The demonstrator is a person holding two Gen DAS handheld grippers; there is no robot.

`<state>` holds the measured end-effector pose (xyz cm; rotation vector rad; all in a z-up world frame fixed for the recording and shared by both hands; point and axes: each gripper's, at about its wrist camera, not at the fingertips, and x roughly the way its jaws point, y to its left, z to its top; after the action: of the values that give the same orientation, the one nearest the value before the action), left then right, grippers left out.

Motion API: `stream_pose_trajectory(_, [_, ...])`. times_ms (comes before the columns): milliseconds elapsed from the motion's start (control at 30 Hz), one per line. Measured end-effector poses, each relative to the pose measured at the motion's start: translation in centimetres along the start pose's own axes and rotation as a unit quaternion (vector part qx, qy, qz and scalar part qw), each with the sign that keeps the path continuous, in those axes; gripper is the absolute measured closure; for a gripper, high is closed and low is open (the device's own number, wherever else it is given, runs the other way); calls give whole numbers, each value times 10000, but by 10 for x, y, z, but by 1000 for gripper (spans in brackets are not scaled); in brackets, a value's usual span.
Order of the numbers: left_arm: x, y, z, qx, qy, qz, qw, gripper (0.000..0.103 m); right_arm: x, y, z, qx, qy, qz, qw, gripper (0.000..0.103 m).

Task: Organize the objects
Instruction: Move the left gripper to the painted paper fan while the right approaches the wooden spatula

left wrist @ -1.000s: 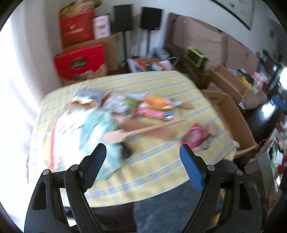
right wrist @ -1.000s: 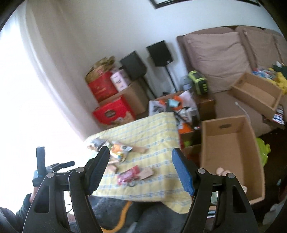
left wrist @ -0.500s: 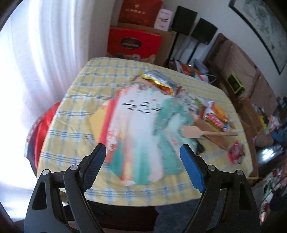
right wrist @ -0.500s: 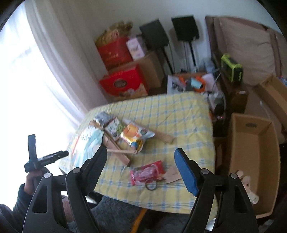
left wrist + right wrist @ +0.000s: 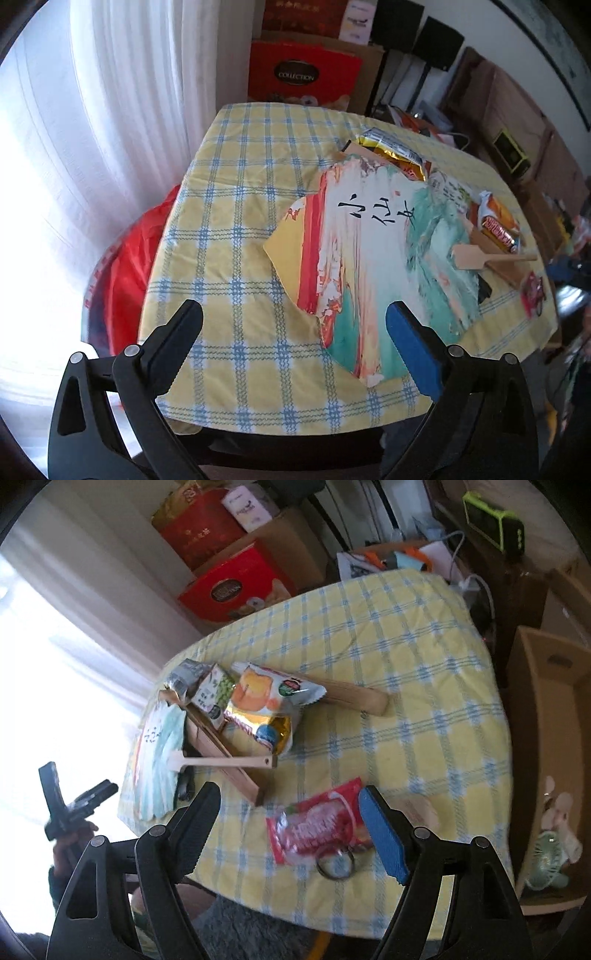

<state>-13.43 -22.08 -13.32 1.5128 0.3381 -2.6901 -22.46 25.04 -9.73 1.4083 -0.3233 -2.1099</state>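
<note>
Approach stage, by the look of it: nothing lifted yet, both tools coming in over the near edge of the table [image 5: 236, 236] in its yellow-and-blue checked cloth. Left gripper [image 5: 293, 330] tilted down at the near end of the painted fan [image 5: 373, 258], fingers spreading wider at this moment, nothing between them, blue pad just beside the fan's near rim but apart from it. Right gripper [image 5: 290, 821] likewise tilted down, fingers well apart and empty, framing the red snack packet [image 5: 314, 827] and the metal key ring [image 5: 334, 866] lying at the near edge of the cloth; no contact visible. Farther left on the cloth, a loose heap: orange chip bag [image 5: 266, 698], small green-pea packet [image 5: 214, 694], silver wrapper [image 5: 183, 675], long wooden box [image 5: 229, 749], and the fan's pale wooden handle [image 5: 225, 762] lying across it. Off the table's right side, an open cardboard box [image 5: 546, 738] on the floor, with a small fan and a plush toy at its near end, probably the place for sorted items. Next move likely: lower the right tool until the pads straddle the red packet, then close gently, since thin crinkly film can slip or drag the ring along. For the left, a flat card fan on cloth offers little edge to pinch, so probably a low, shallow approach at the overhanging rim.
</note>
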Motion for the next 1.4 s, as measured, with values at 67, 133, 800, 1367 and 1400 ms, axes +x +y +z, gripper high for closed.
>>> stream_pose_trajectory(67, [5, 5, 2, -124, 56, -154, 9998, 4, 11, 4, 6, -35, 68, 130, 9999, 24])
stream_pose_trajectory(133, [11, 11, 4, -290, 180, -162, 9993, 4, 22, 10, 11, -67, 124, 219, 9997, 24])
stream_pose_trajectory(800, [16, 35, 0, -956, 254, -171, 9949, 4, 56, 24, 20, -280, 210, 402, 9986, 80])
stream_pose_trajectory(1367, [40, 53, 49, -1059, 86, -762, 9914, 4, 26, 8, -3, -110, 131, 446, 9989, 37])
stream_pose_trajectory(1400, [47, 58, 52, -1207, 196, -806, 9892, 4, 26, 9, -5, -126, 144, 498, 9986, 37])
